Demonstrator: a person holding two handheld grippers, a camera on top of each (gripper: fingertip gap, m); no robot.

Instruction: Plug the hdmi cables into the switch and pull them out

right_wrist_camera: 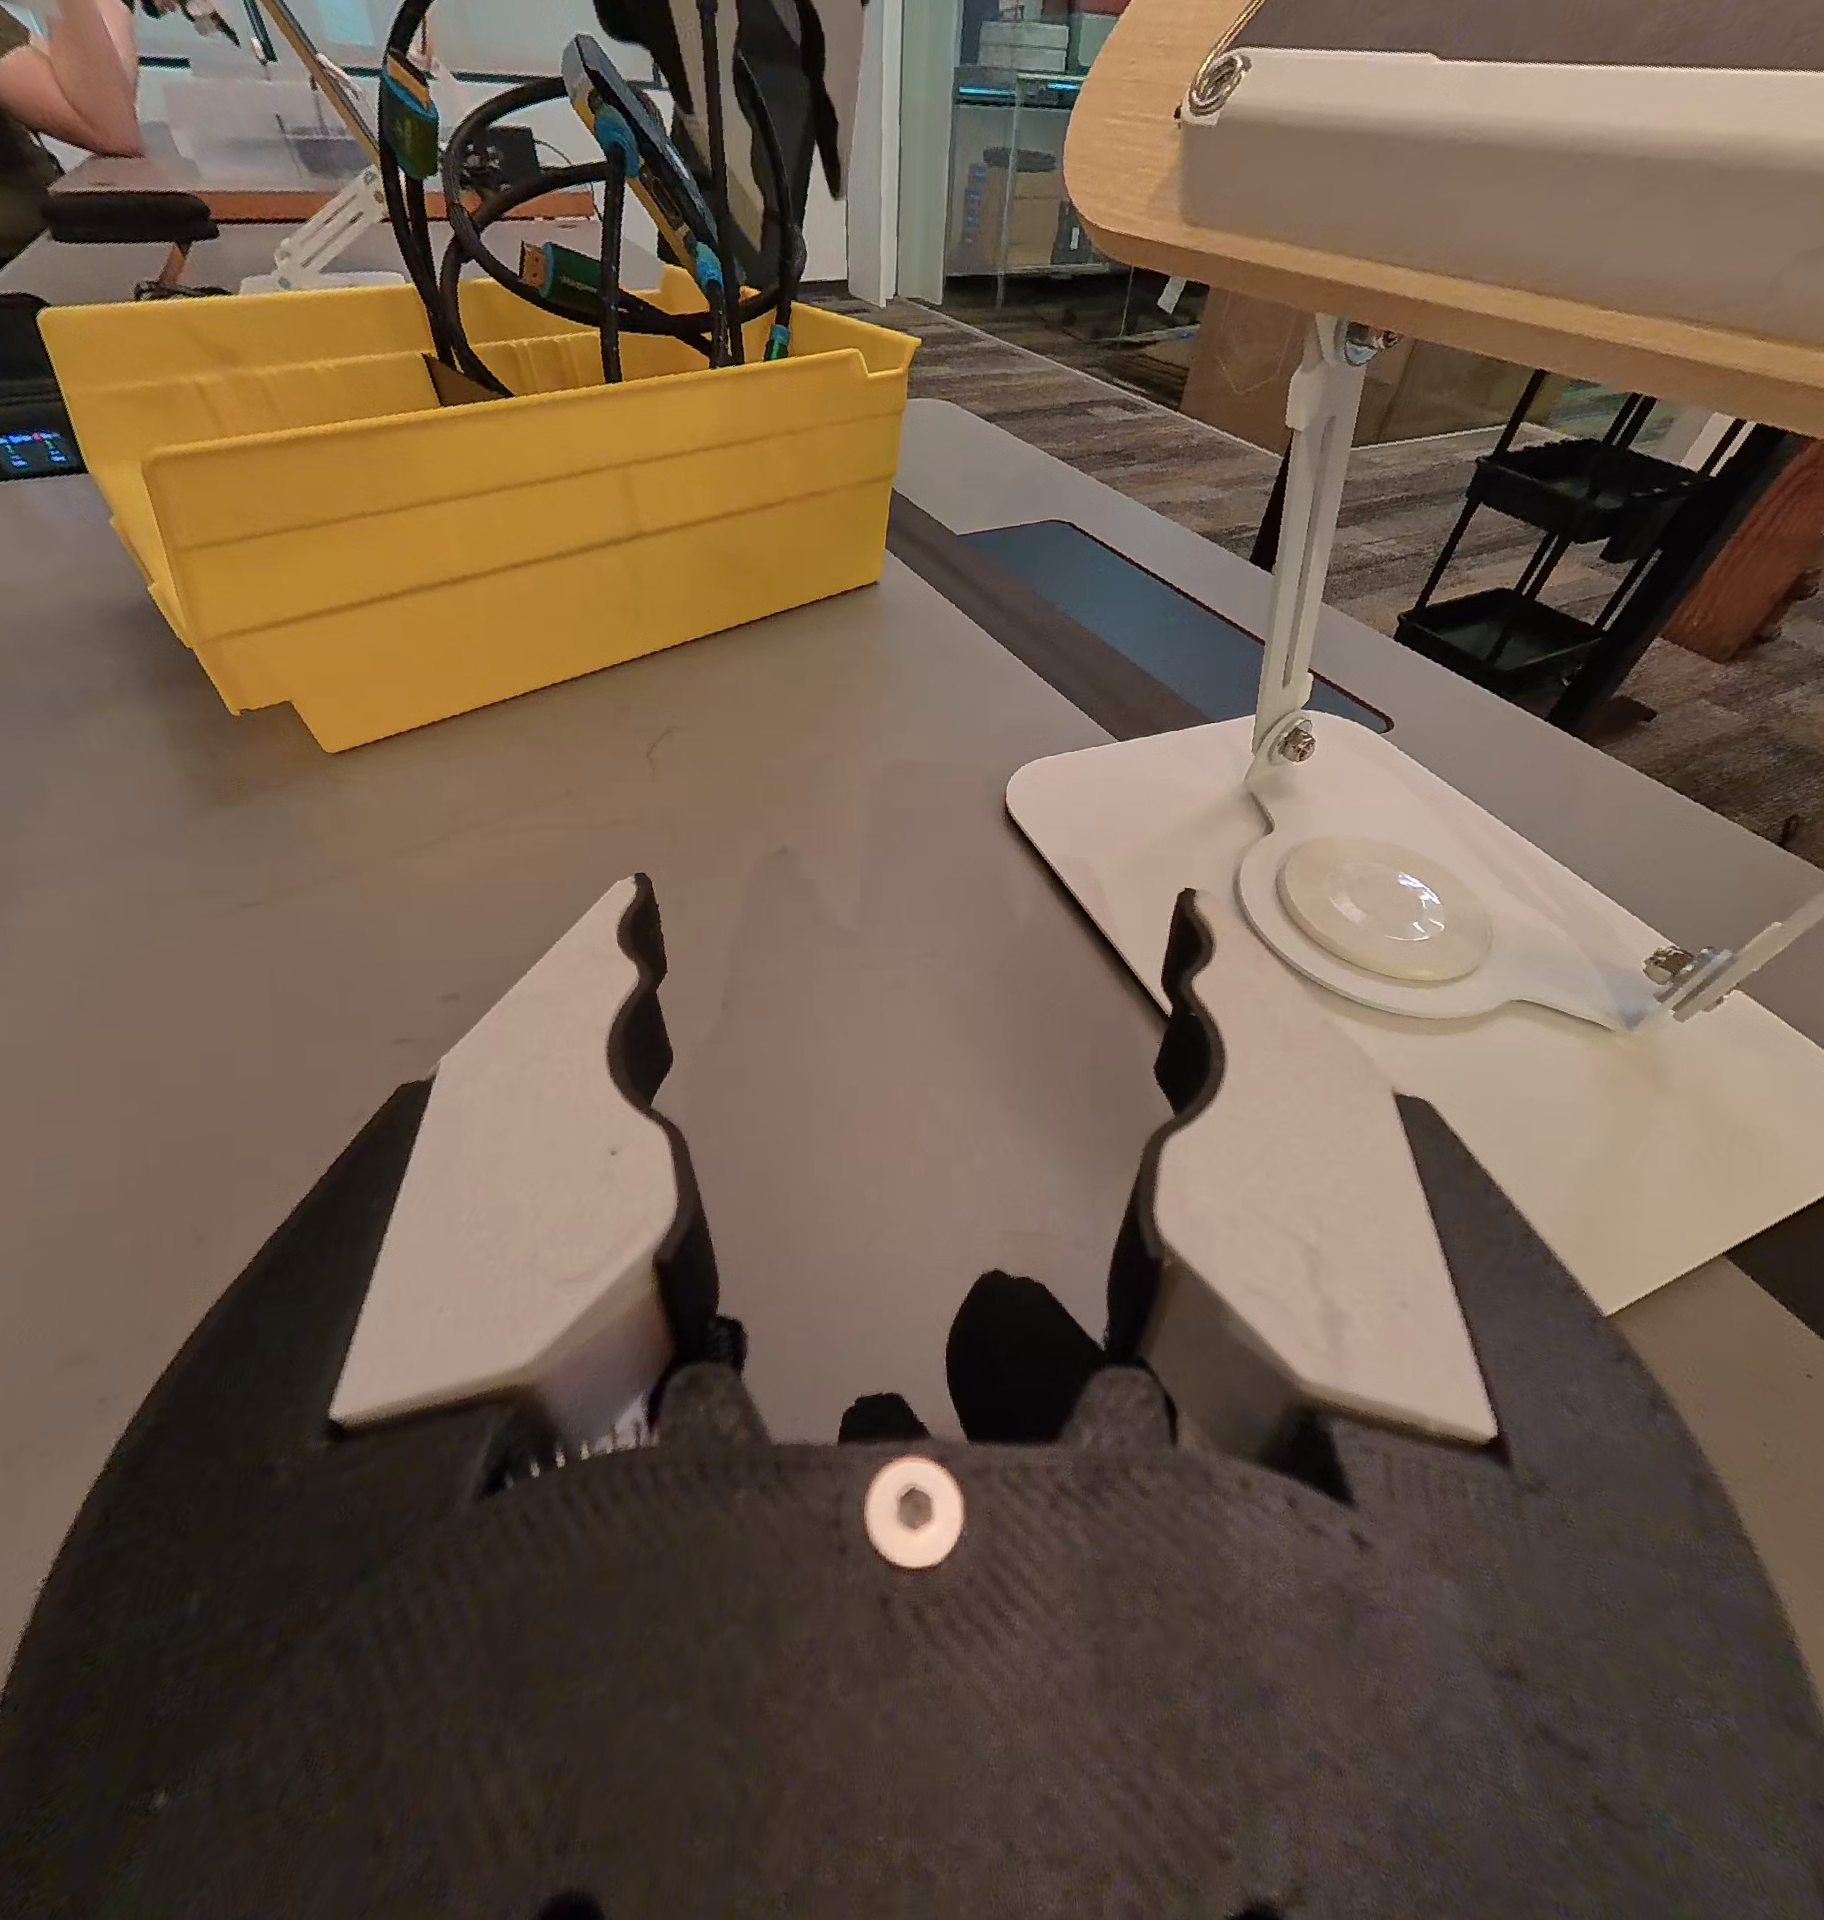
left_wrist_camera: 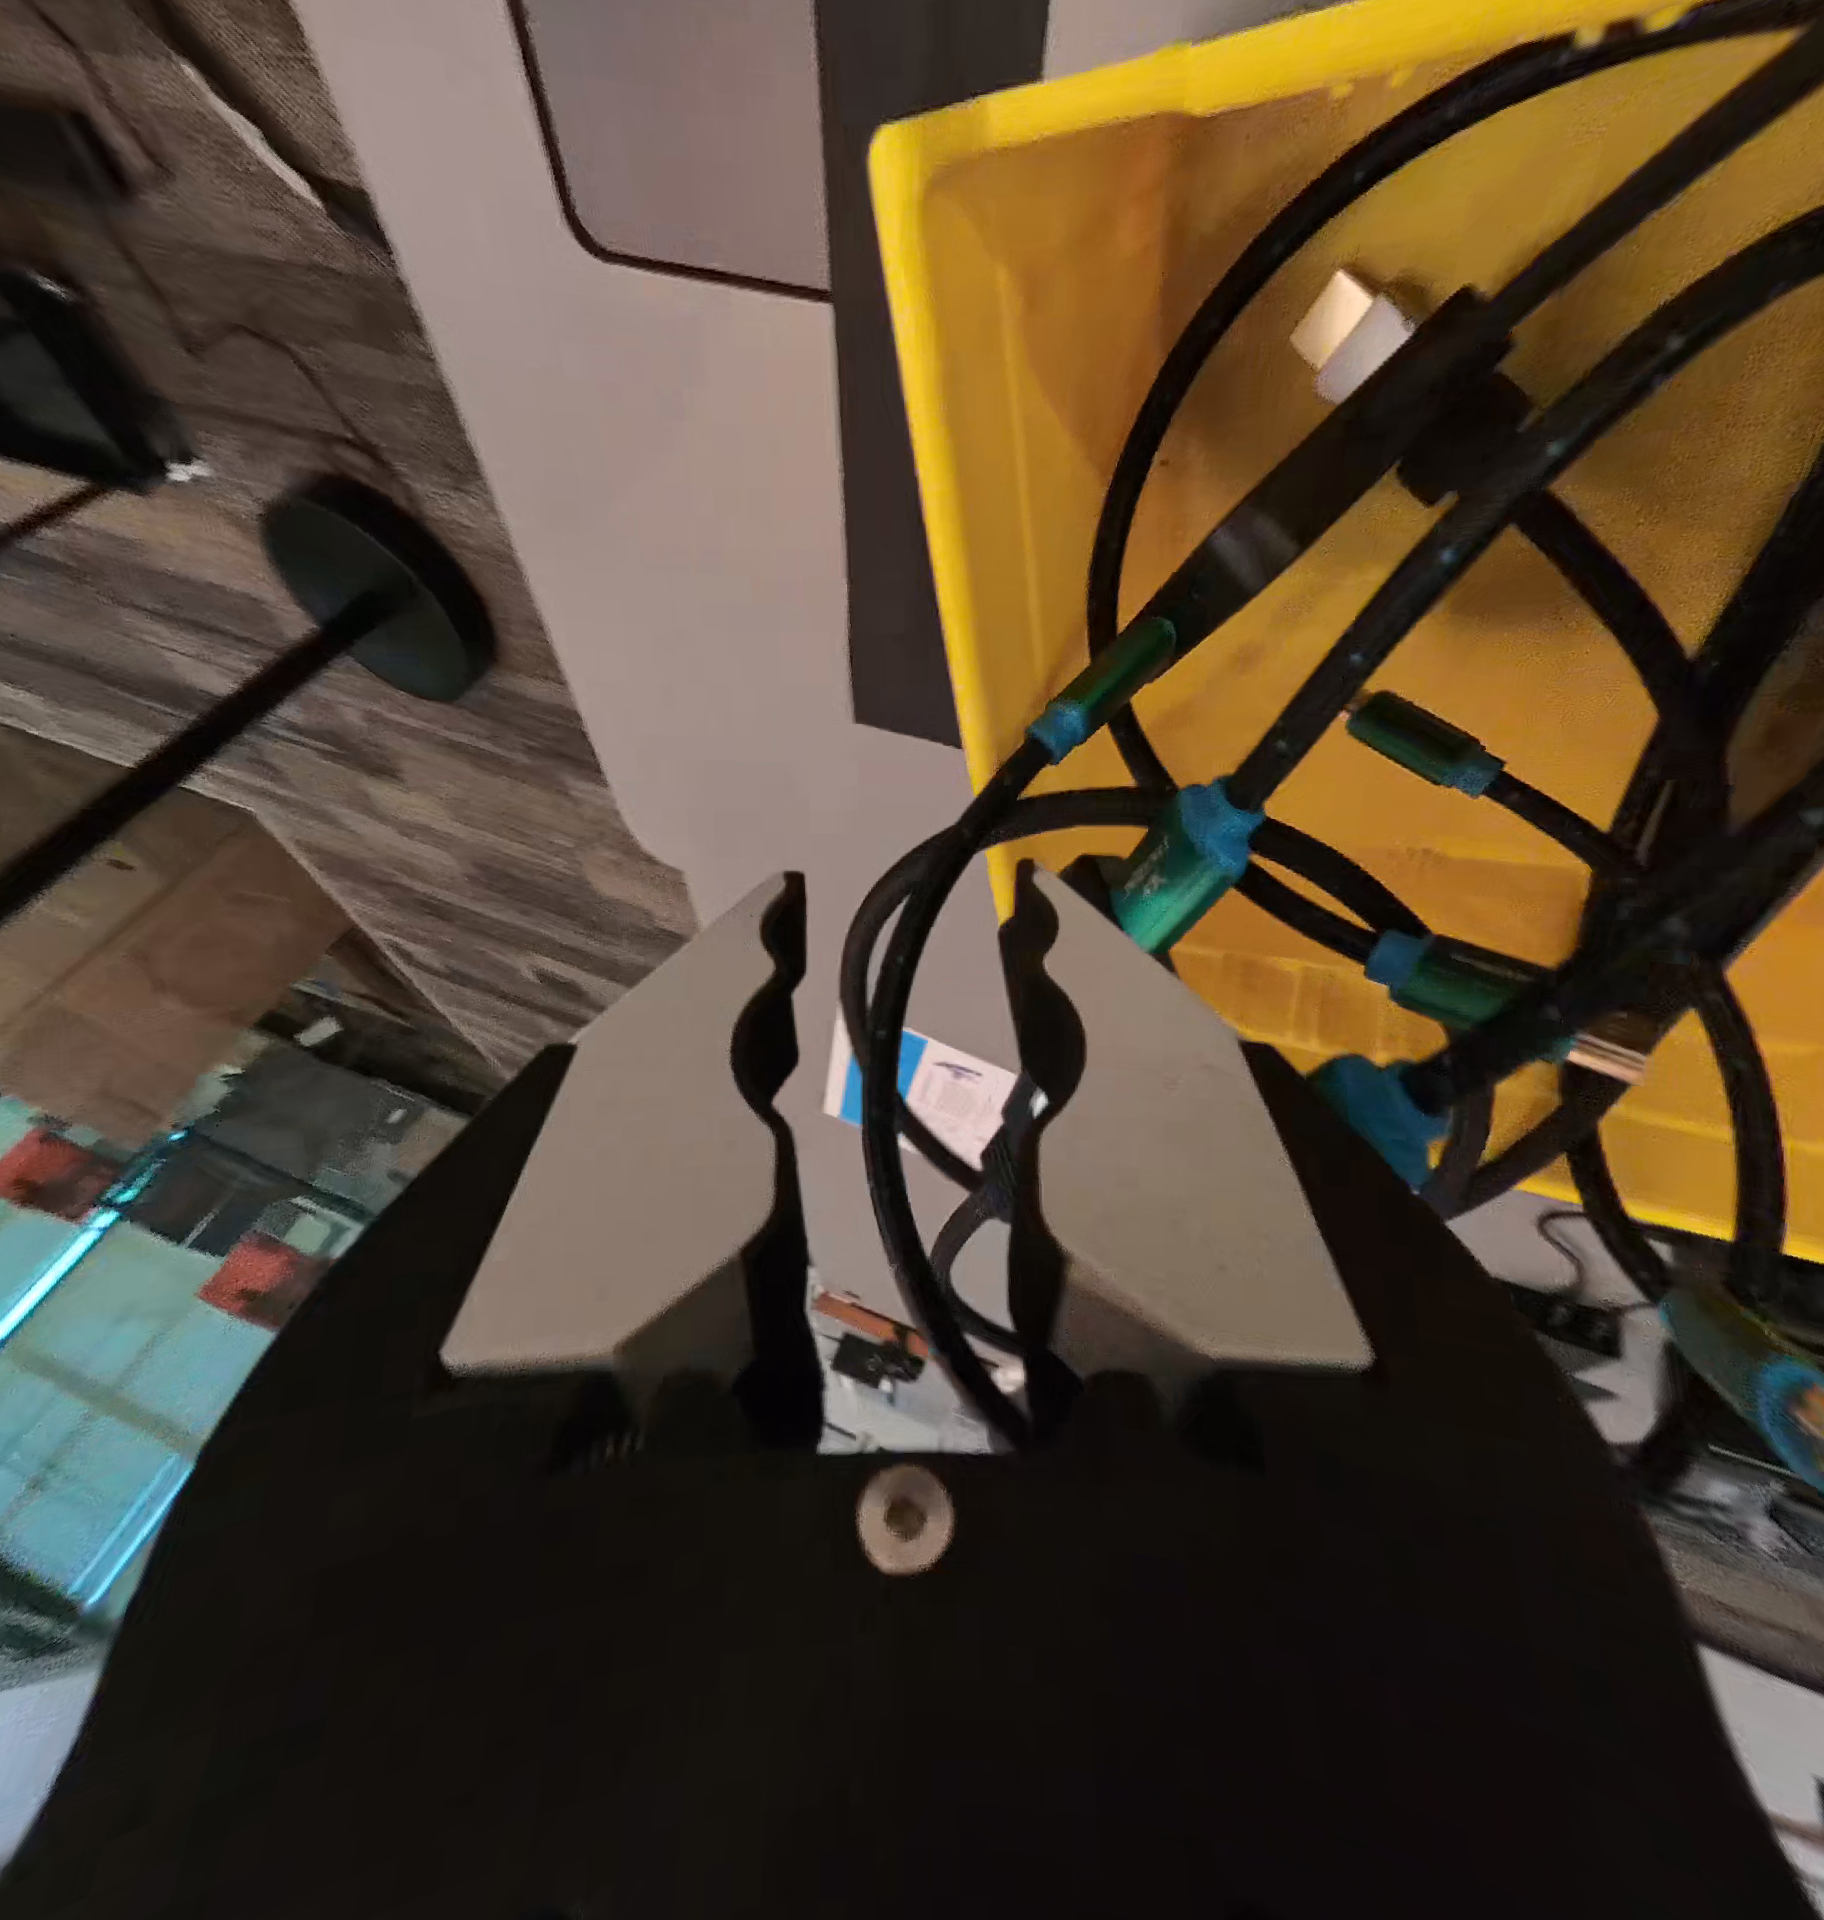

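Note:
My left gripper is shut on a bundle of black braided HDMI cables that runs between its fingers, and it holds them up over the yellow bin. Several green and blue plugs dangle from the loops. A black oblong box that may be the switch hangs among them, with a white block at its end. In the right wrist view the same cables hang above the bin, some ends inside it. My right gripper is open and empty, low over the grey table.
A white stand base with a thin upright carries a wooden board overhead at right. A small black device with a lit display sits left of the bin. A person's arm shows far left. A black cart stands beyond the table edge. The gap from one gripper's tips to the other's is roughly 40 cm.

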